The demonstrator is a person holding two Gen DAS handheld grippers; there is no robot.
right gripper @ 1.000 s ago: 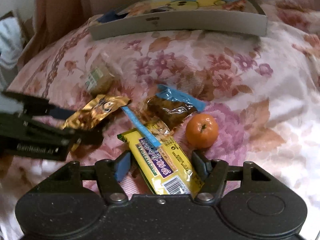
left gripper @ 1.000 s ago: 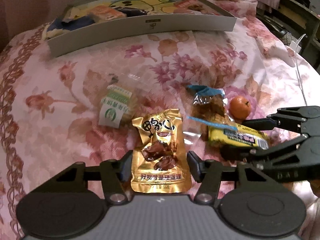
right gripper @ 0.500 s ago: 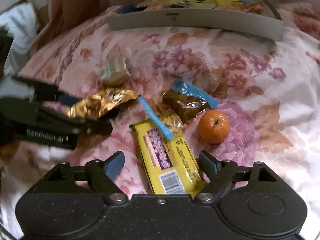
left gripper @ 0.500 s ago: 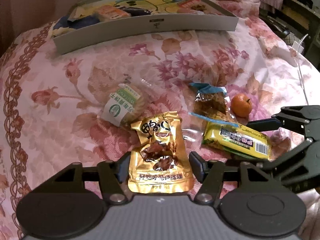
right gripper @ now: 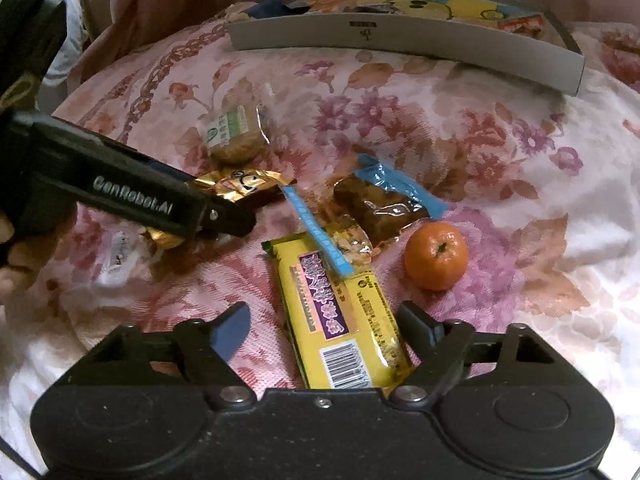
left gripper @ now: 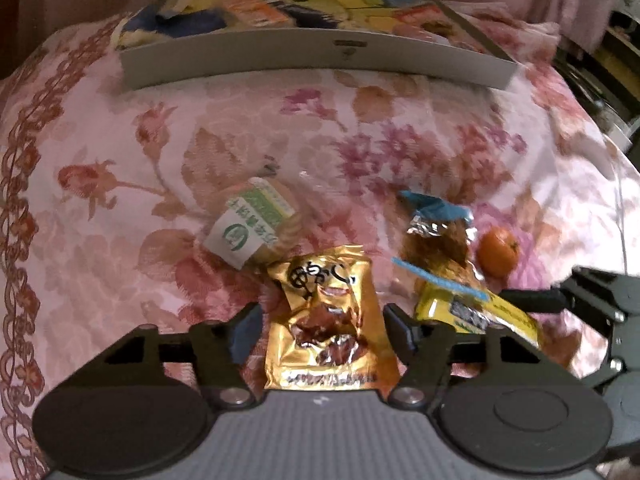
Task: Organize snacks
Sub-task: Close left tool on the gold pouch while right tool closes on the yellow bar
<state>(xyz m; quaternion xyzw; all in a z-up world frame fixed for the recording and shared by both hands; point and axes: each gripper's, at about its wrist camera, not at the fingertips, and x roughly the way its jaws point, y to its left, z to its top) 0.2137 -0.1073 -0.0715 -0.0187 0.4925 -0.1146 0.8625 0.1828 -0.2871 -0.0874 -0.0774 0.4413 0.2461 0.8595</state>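
My left gripper [left gripper: 322,328] is shut on a gold snack packet [left gripper: 328,320], which sits crumpled between its fingers; the right wrist view shows the same gold packet [right gripper: 240,182] at that gripper's tip. My right gripper [right gripper: 324,320] is open around a yellow snack bar [right gripper: 340,320] lying on the floral bedspread, with its right finger against the bar and its left finger apart from it. A clear brown snack with blue ends [right gripper: 384,208], a mandarin [right gripper: 436,256] and a green-labelled biscuit pack [right gripper: 236,136] lie beyond.
A shallow grey box [left gripper: 320,56] with a yellow cartoon lining holds several snacks at the far edge of the bedspread [left gripper: 100,240]. A small clear wrapper [right gripper: 116,256] lies at the left. Furniture stands off the bed's right side.
My right gripper's fingers have spread apart around the yellow bar. The left gripper has drawn back with the gold packet still in it, so the other snacks look farther away.
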